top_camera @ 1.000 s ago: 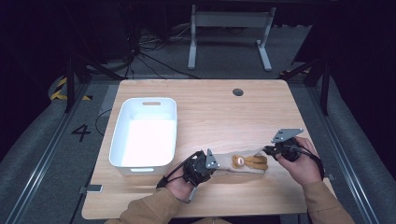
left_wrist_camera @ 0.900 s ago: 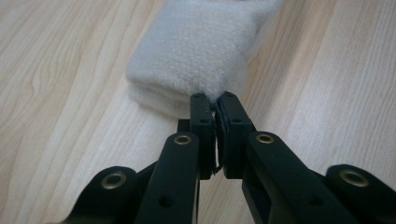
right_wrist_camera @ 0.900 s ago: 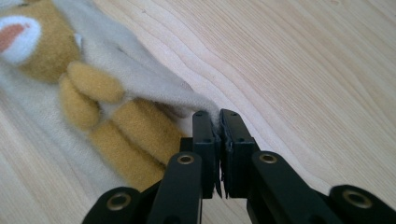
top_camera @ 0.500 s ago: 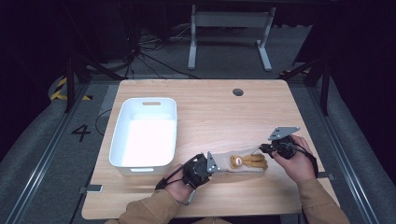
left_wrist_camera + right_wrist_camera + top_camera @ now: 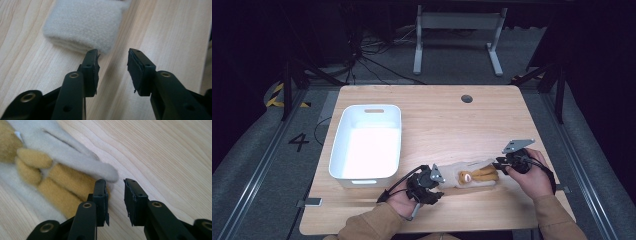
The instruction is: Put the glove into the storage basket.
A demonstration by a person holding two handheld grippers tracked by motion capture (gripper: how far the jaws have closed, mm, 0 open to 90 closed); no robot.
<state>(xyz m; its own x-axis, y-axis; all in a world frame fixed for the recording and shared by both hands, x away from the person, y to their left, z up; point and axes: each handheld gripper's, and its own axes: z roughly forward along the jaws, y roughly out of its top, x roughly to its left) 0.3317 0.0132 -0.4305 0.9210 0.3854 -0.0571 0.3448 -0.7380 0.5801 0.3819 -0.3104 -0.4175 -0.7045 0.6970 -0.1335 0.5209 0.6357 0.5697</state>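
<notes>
The plush toy (image 5: 468,175) is lying flat on the wooden table (image 5: 452,125) near its front edge, right of the white bin (image 5: 367,142) — its long axis is running left to right, slightly rising toward the far right, cream end at the left, tan limbs at the right. No label is legible on it; a white tag (image 5: 18,134) is showing, too blurred to read. The left gripper (image 5: 112,66) is sitting just off the cream end, jaws apart after just opening, with nothing between them. The right gripper (image 5: 116,195) is sitting at the tan-limbed end, jaws likewise just opened — gap empty. A "4" (image 5: 298,142) is marked on the floor left of the table.
</notes>
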